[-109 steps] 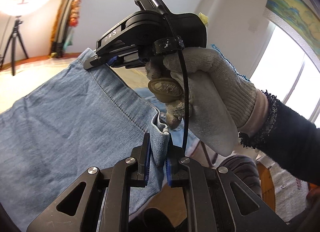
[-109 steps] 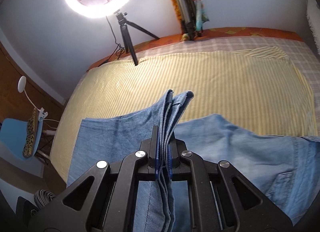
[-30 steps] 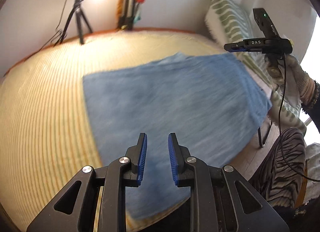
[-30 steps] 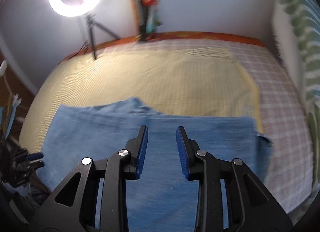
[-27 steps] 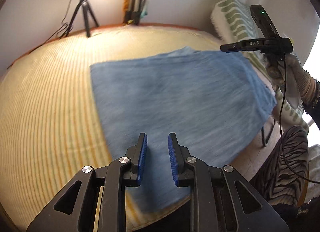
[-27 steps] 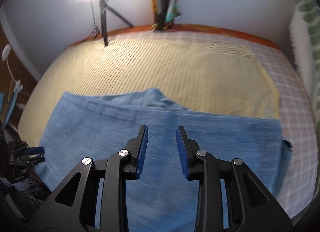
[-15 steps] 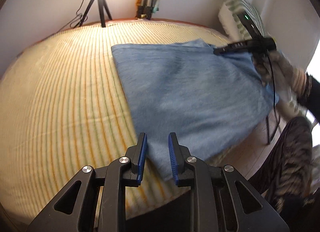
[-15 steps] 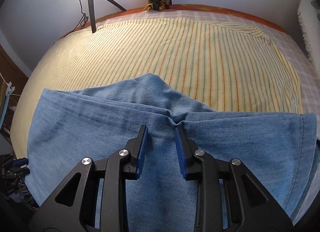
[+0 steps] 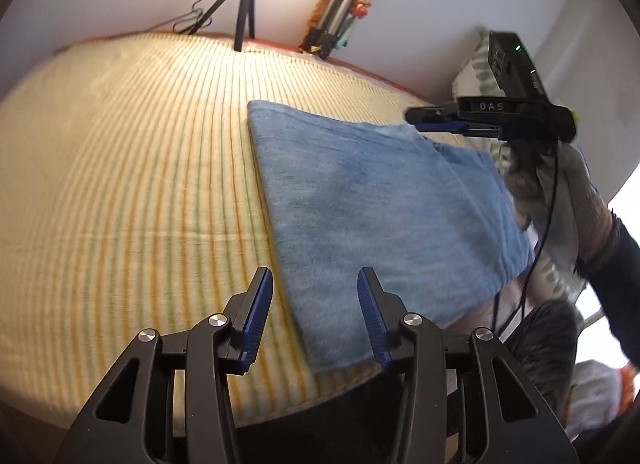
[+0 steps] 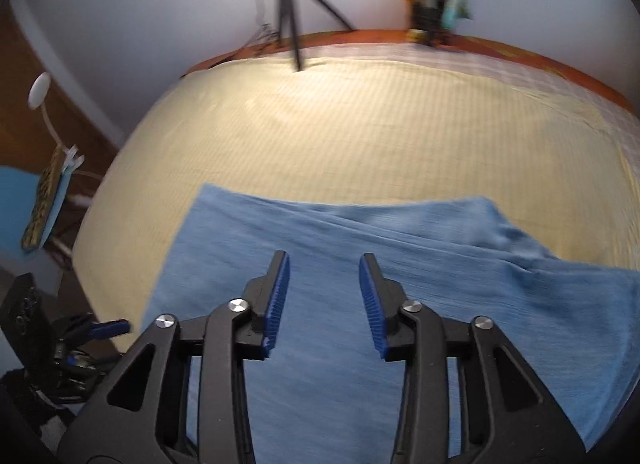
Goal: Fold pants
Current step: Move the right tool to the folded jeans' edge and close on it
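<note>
Denim pants (image 9: 384,200) flat | left gripper (image 9: 316,316), right gripper (image 10: 324,296) agape, empty | "DAS"

I see the pants (image 9: 380,200) as soft matt blue denim on a yellow striped cloth bedspread (image 9: 120,168). My left gripper (image 9: 315,316) is matt black plastic with ribbed blue pads (image 9: 258,314) and shiny metal pivot screws (image 9: 218,319) — the right gripper (image 10: 323,300) looks the same.
</note>
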A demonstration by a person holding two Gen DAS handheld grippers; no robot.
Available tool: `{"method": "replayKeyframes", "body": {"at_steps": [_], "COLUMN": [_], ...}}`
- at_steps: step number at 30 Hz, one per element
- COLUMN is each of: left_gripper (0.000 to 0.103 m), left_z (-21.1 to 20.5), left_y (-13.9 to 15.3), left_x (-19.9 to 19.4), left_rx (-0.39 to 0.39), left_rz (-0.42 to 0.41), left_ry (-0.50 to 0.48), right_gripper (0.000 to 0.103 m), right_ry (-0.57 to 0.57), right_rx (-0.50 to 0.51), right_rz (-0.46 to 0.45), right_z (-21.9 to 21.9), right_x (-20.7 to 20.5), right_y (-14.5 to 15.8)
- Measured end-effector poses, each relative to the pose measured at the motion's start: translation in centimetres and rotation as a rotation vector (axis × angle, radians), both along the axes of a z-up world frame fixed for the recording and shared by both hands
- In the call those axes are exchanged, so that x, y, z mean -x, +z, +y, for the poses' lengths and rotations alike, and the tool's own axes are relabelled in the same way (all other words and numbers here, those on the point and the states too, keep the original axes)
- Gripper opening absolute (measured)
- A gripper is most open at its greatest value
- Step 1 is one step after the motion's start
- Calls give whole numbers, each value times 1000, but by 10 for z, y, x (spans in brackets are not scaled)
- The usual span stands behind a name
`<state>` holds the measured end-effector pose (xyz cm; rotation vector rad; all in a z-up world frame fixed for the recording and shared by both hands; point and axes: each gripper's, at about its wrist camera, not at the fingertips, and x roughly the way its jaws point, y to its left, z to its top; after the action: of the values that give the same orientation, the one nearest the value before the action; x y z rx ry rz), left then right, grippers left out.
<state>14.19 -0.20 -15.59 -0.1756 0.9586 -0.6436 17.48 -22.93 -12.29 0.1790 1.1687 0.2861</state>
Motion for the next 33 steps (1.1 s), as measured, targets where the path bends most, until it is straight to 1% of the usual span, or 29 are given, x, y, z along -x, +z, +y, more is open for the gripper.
{"method": "replayKeyframes", "body": {"at_steps": [2, 6, 8, 10, 11, 14, 17, 23, 29, 33], "left_gripper": [43, 42, 42, 40, 40, 40, 39, 39, 39, 39], "left_z": [-2, -5, -7, -9, -9, -11, -11, -12, -13, -11], "left_y": [-4, -8, -10, -10, -10, -8, -8, -5, -4, -4], "left_x": [-4, -3, -3, -2, -1, 2, 5, 8, 11, 13], "left_rx": [29, 51, 45, 29, 25, 21, 26, 40, 44, 58], "left_rz": [14, 24, 23, 16, 14, -1, -9, -18, -20, -22], "left_ry": [9, 8, 3, -2, -7, -25, -33, -47, -51, -55], "right_gripper": [44, 44, 44, 44, 44, 44, 44, 44, 44, 44], "right_ry": [48, 116, 143, 165, 166, 153, 143, 147, 172, 182], "right_rx": [-16, -26, -24, -2, 1, -1, 36, 90, 188, 226], "right_rz": [7, 42, 66, 95, 105, 176, 228, 269, 289, 304], "right_z": [31, 78, 95, 115, 119, 131, 139, 156, 177, 187], "right_x": [-7, -23, -31, -38, -38, -48, -55, -60, -62, -65], "right_y": [2, -1, -5, -10, -10, -22, -35, -45, -48, -51]}}
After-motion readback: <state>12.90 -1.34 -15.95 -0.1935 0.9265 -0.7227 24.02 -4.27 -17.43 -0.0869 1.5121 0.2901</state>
